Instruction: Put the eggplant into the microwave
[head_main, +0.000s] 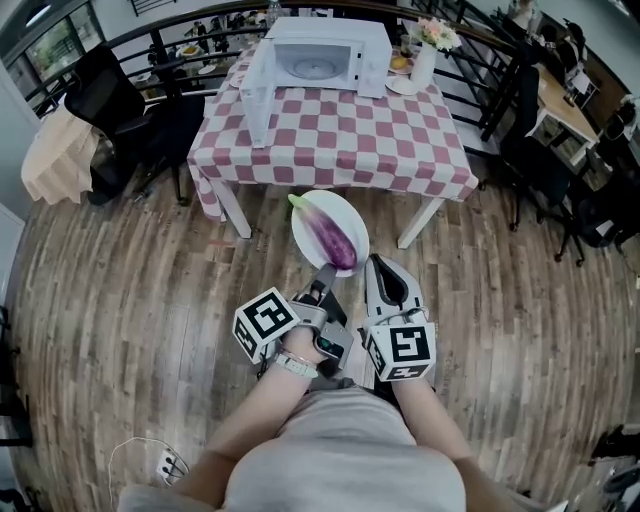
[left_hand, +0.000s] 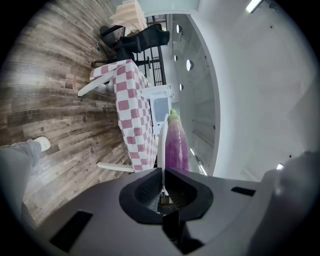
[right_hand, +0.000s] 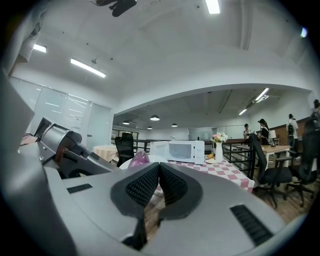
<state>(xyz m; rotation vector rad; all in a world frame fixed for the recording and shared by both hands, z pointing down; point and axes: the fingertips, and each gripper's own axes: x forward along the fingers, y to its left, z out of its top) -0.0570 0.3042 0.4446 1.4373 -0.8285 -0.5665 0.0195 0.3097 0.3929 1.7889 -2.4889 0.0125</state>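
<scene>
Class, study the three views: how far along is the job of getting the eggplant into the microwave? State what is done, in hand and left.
Done: the microwave on the checked table has its door open. In hand: the left gripper has its jaws shut on the rim of the plate carrying the eggplant, short of the table. The right gripper is shut, empty. Left: getting the eggplant inside.

The eggplant (head_main: 335, 240) is purple with a pale green stem end, and the plate (head_main: 346, 214) is white. The microwave (head_main: 320, 50) is also white, and the tablecloth (head_main: 340, 140) has a check pattern of dark pink and white squares. The floor (head_main: 120, 290) shows grey-brown wood planks, and the left gripper (head_main: 326, 272) and the right gripper (head_main: 374, 262) are grey with black-and-white square markers.
</scene>
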